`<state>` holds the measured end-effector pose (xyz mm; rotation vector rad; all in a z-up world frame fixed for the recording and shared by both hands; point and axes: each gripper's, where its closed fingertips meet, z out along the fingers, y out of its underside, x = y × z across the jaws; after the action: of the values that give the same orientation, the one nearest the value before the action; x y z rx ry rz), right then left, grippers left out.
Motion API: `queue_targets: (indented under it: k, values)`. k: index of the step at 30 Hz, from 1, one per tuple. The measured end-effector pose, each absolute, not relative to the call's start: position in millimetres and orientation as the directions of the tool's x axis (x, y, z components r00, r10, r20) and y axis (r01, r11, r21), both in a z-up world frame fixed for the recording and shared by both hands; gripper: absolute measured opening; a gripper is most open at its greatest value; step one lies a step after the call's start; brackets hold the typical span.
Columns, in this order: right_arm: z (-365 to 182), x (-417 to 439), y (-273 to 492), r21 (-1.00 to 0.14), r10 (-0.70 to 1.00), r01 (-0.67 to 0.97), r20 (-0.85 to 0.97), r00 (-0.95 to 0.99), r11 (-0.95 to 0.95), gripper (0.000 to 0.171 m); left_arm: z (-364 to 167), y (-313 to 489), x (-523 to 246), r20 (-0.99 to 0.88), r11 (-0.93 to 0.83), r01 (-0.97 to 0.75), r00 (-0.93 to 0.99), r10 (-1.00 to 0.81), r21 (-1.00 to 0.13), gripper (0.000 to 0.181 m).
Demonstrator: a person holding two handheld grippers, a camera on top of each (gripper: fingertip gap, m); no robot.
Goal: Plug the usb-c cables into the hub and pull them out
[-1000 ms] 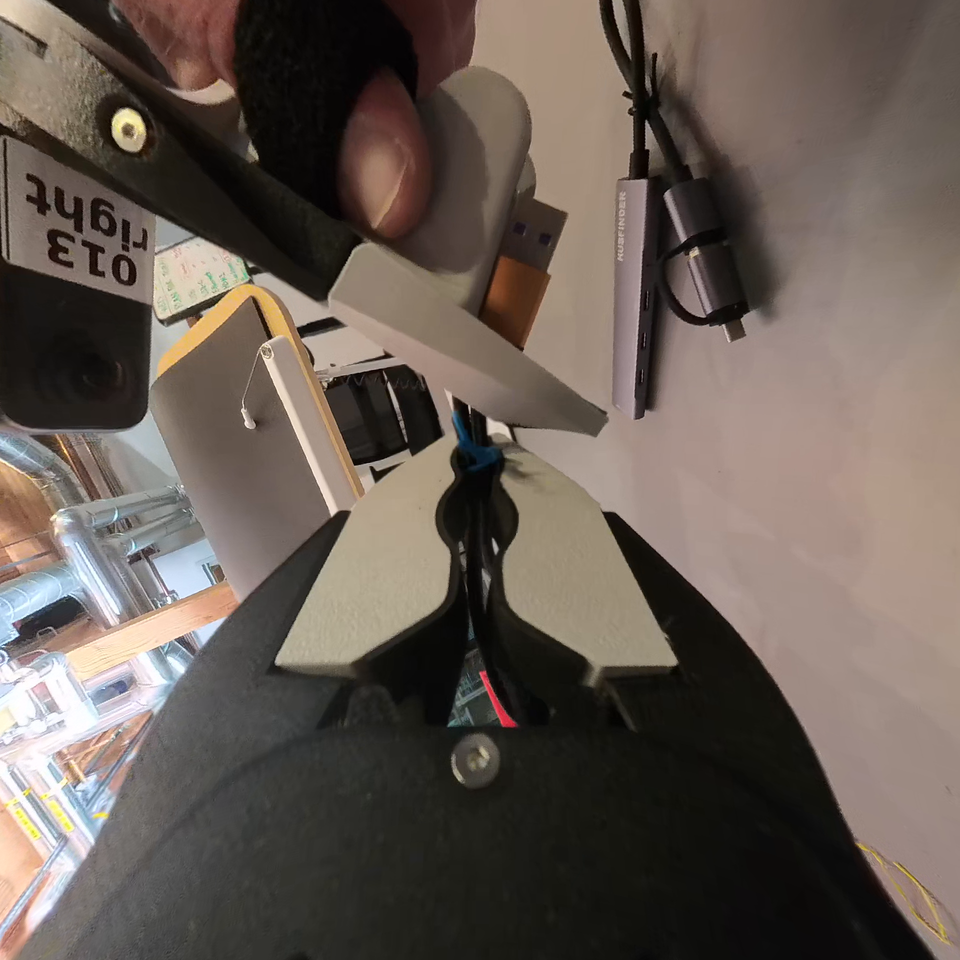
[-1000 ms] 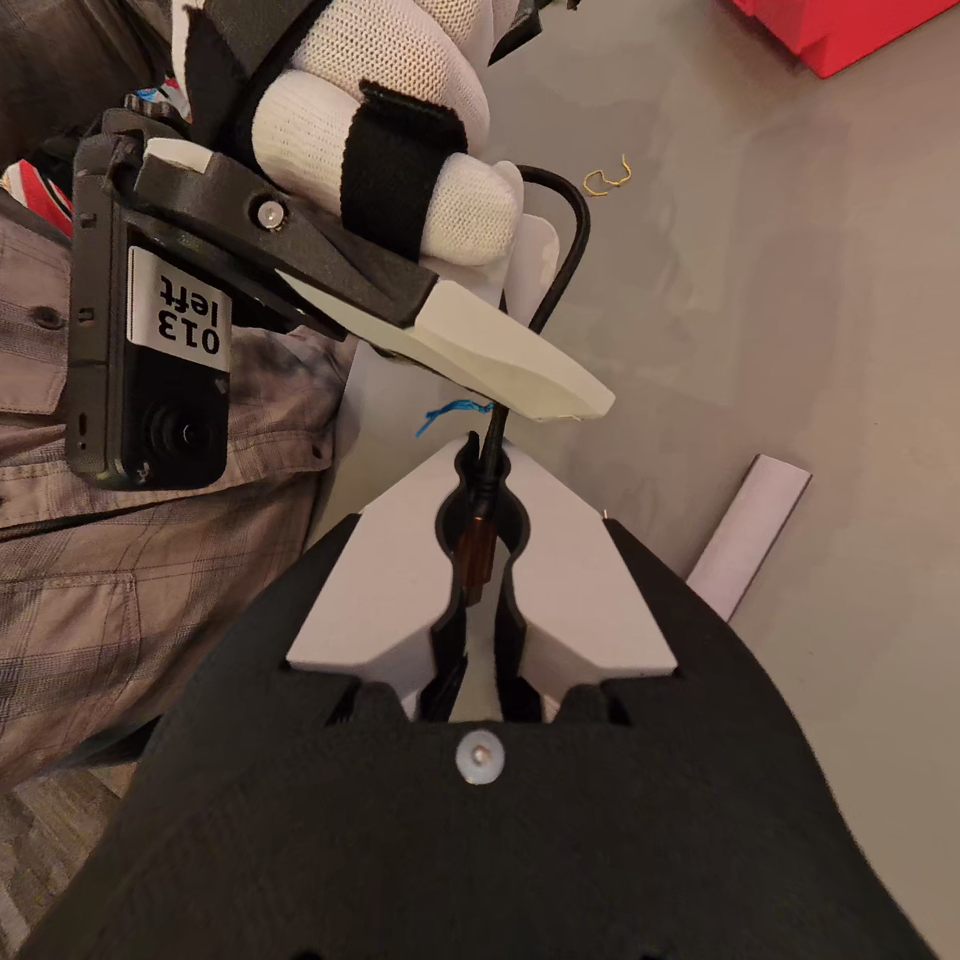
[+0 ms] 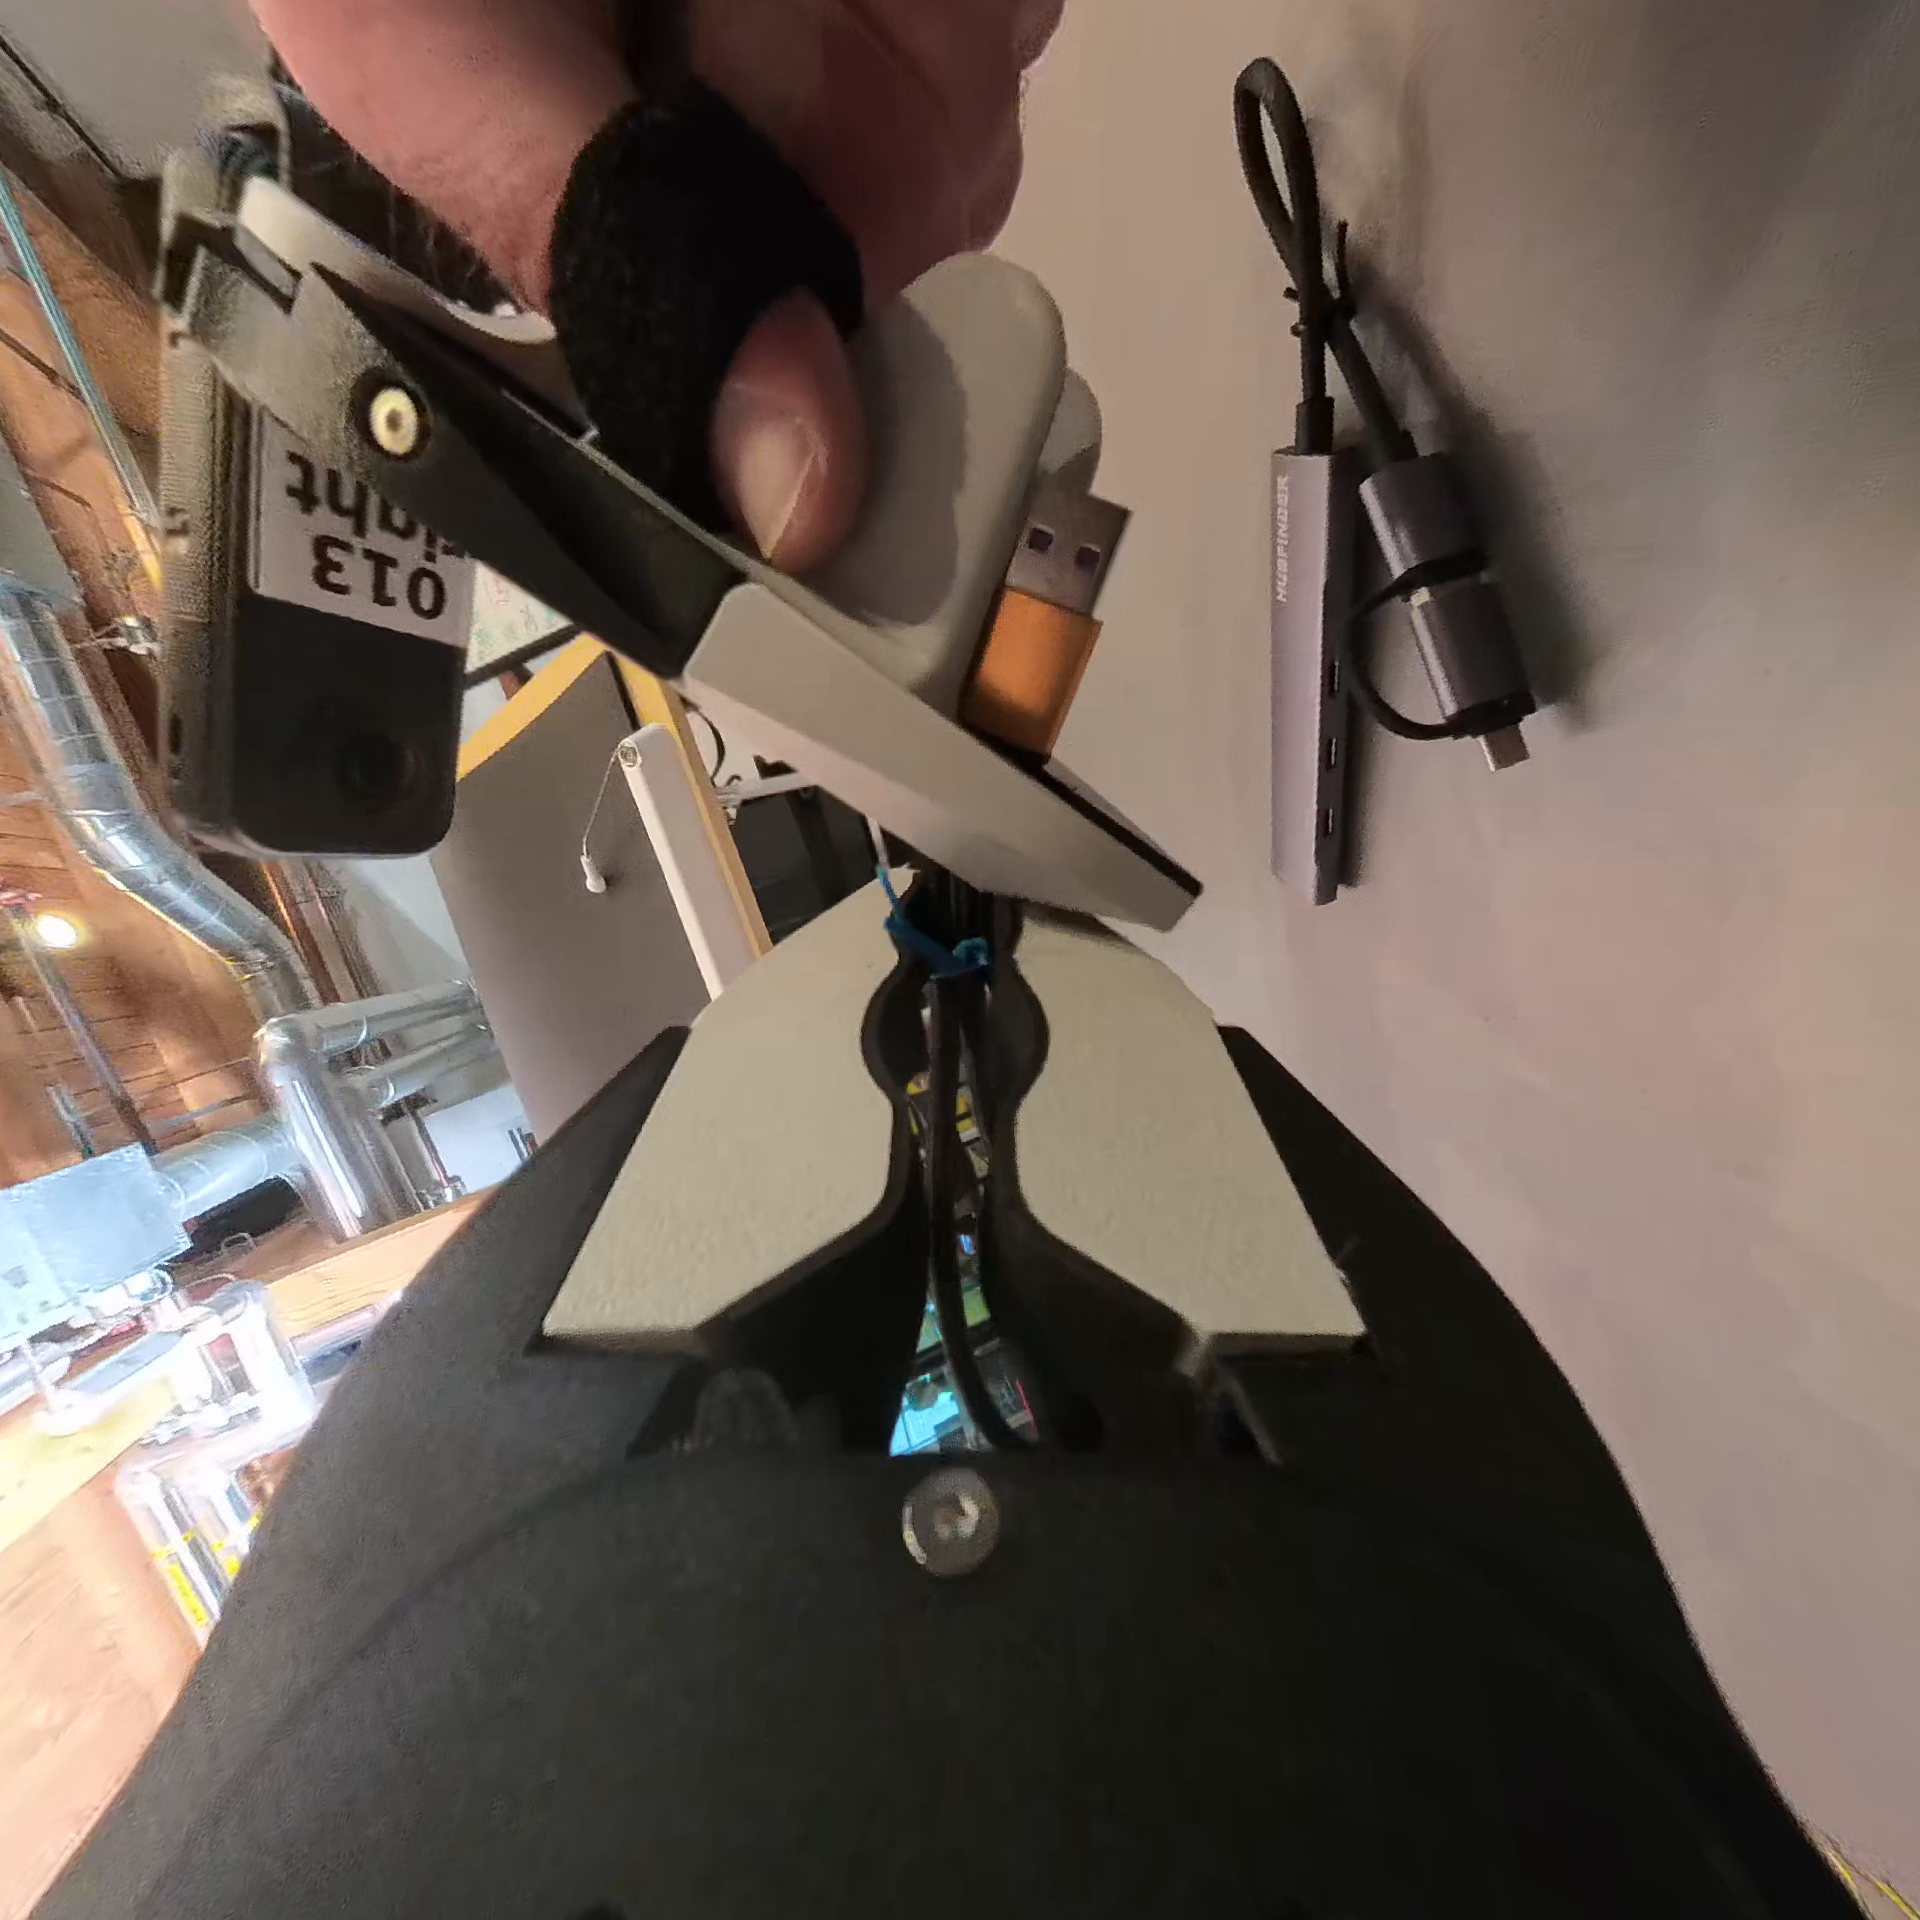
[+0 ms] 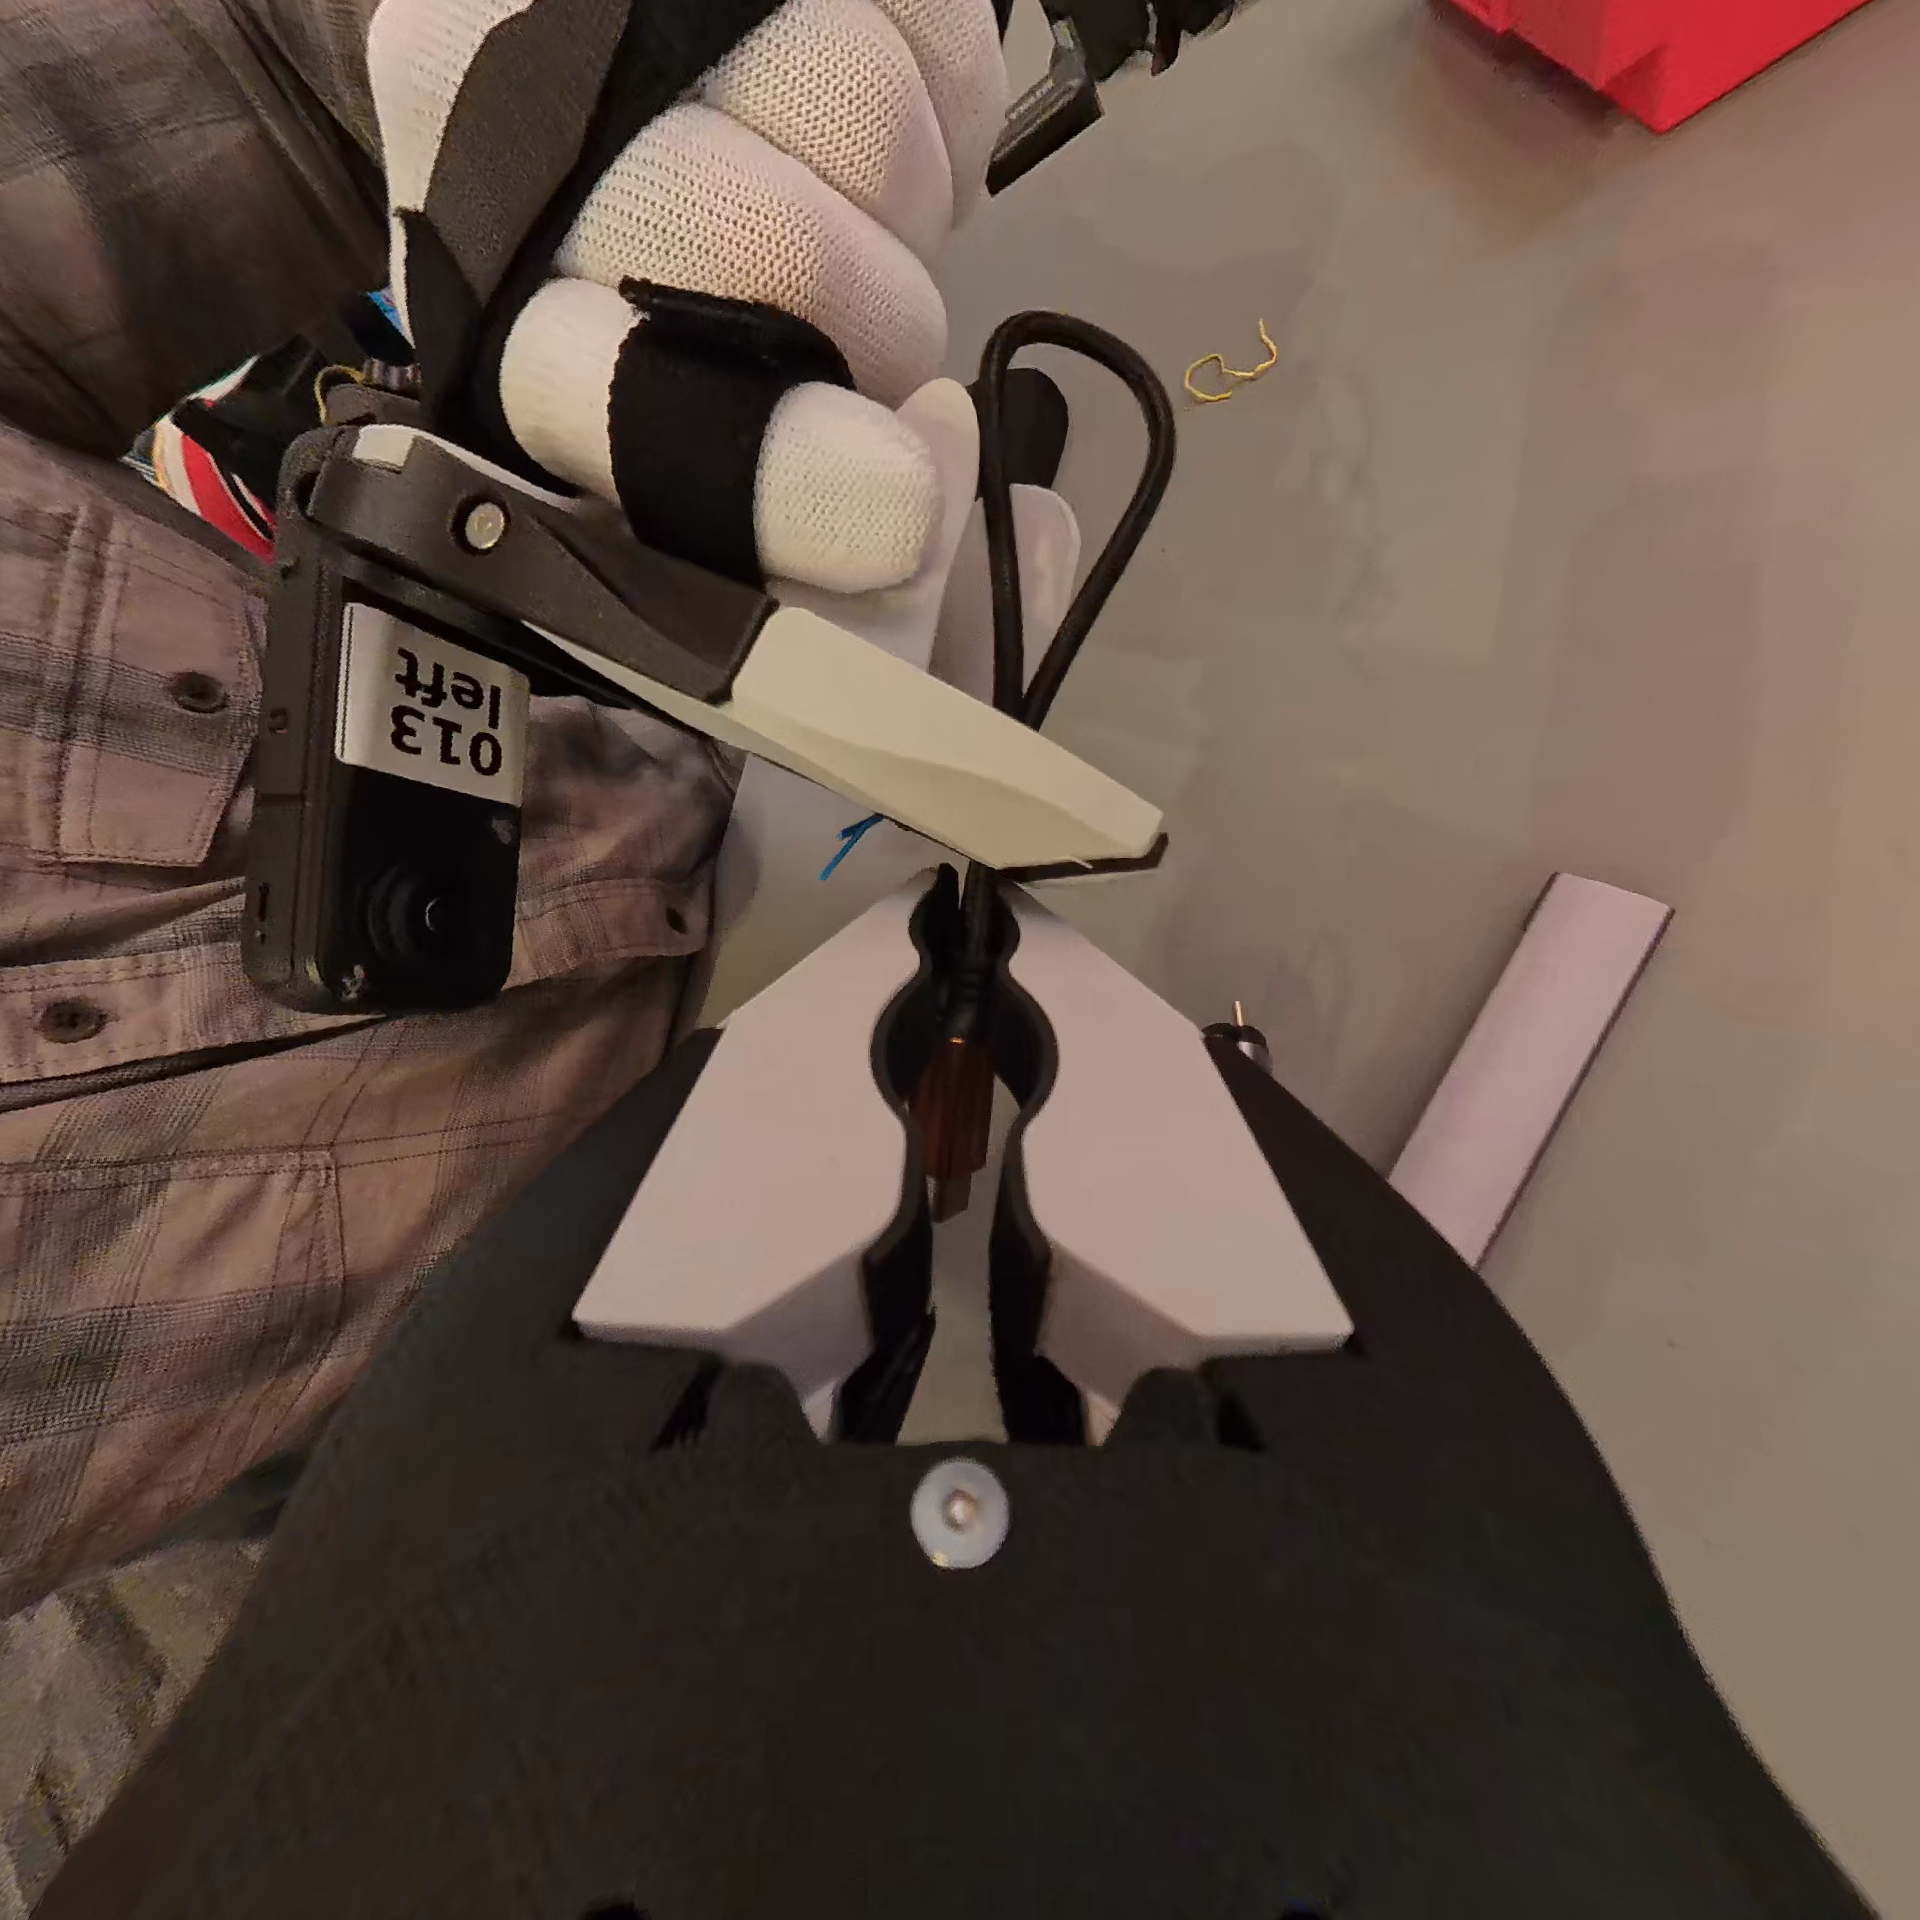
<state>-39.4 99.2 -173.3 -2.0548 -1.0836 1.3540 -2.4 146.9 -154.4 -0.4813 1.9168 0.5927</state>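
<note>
Surface: my grey tabletop [image 3: 1714,1143] carried everything.
Hub: a slim grey hub [image 3: 1311,675] lay flat on it, its own dark cable looped beside.
Scraps: a yellow twist of wire [image 4: 1231,366] and a pale strip [image 4: 1527,1060] rested apart.
Corner: a red box [image 4: 1662,52] sat at the far edge.

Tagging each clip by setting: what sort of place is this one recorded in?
Probably a workshop or lab in an industrial-style building. Bare metal ducts and brick wall show behind a plain grey table, with more benches cluttered with gear further back.
</note>
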Motion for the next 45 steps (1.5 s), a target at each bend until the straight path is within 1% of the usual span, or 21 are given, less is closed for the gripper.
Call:
queue_targets:
  k: [3, 9, 16, 19, 20, 21, 23, 25, 26, 28, 29, 31, 33, 35, 42, 45]
  values:
    - [-170, -41, 97, -0.730, 0.806, 0.346, -0.561, 0.188, -0.589, 0.000, -153, 145, -4, -0.922, 0.818, -0.554, -0.378, -0.080, 0.156, 0.009]
    - [-169, -43, 94, -0.737, 0.810, 0.342, -0.560, 0.176, -0.584, 0.000, -152, 140, -7, -0.920, 0.830, -0.538, -0.383, -0.083, 0.149, 0.009]
    - [-159, -45, 93, -0.761, 0.825, 0.323, -0.543, 0.157, -0.563, 0.000, -145, 137, -10, -0.914, 0.850, -0.514, -0.390, -0.112, 0.115, 0.009]
    - [-160, -46, 91, -0.770, 0.840, 0.341, -0.519, 0.156, -0.539, 0.000, -146, 135, -13, -0.897, 0.839, -0.541, -0.398, -0.190, 0.063, 0.010]
    - [-161, -44, 92, -0.769, 0.843, 0.350, -0.512, 0.164, -0.535, 0.000, -146, 139, -16, -0.892, 0.823, -0.565, -0.402, -0.205, 0.065, 0.010]
    - [-162, -41, 92, -0.772, 0.846, 0.350, -0.508, 0.161, -0.531, 0.000, -146, 144, -19, -0.882, 0.799, -0.601, -0.398, -0.254, 0.042, 0.009]
    - [-156, -38, 88, -0.781, 0.843, 0.328, -0.524, 0.117, -0.531, 0.000, -144, 139, -22, -0.855, 0.806, -0.590, -0.397, -0.333, -0.040, 0.016]
    - [-155, -39, 82, -0.782, 0.849, 0.351, -0.520, 0.089, -0.516, 0.000, -140, 129, -20, -0.857, 0.817, -0.574, -0.394, -0.331, -0.052, 0.021]
    - [-152, -41, 80, -0.789, 0.853, 0.349, -0.517, 0.068, -0.506, 0.000, -140, 122, -18, -0.857, 0.833, -0.551, -0.401, -0.323, -0.055, 0.023]
    - [-152, -43, 76, -0.792, 0.857, 0.361, -0.514, 0.042, -0.493, 0.000, -139, 117, -13, -0.871, 0.846, -0.533, -0.410, -0.273, -0.014, 0.023]
    - [-153, -44, 75, -0.792, 0.858, 0.366, -0.513, 0.036, -0.489, 0.000, -139, 114, -11, -0.869, 0.852, -0.523, -0.413, -0.271, -0.017, 0.023]
    - [-152, -45, 74, -0.790, 0.853, 0.363, -0.521, 0.024, -0.494, 0.000, -138, 112, -10, -0.873, 0.858, -0.514, -0.416, -0.254, -0.004, 0.013]
    - [-152, -43, 74, -0.788, 0.849, 0.359, -0.528, 0.026, -0.501, 0.000, -138, 111, -9, -0.881, 0.859, -0.512, -0.407, -0.241, 0.001, 0.012]
    - [-152, -42, 75, -0.784, 0.845, 0.355, -0.533, 0.034, -0.509, 0.000, -138, 111, -9, -0.896, 0.862, -0.506, -0.396, -0.200, 0.032, 0.012]
    - [-150, -43, 70, -0.793, 0.838, 0.334, -0.545, -0.014, -0.510, 0.000, -136, 105, -15, -0.901, 0.890, -0.454, -0.400, -0.168, 0.035, 0.011]
    - [-152, -38, 73, -0.794, 0.840, 0.327, -0.543, -0.001, -0.513, 0.000, -134, 112, -22, -0.897, 0.883, -0.469, -0.403, -0.180, 0.034, 0.012]
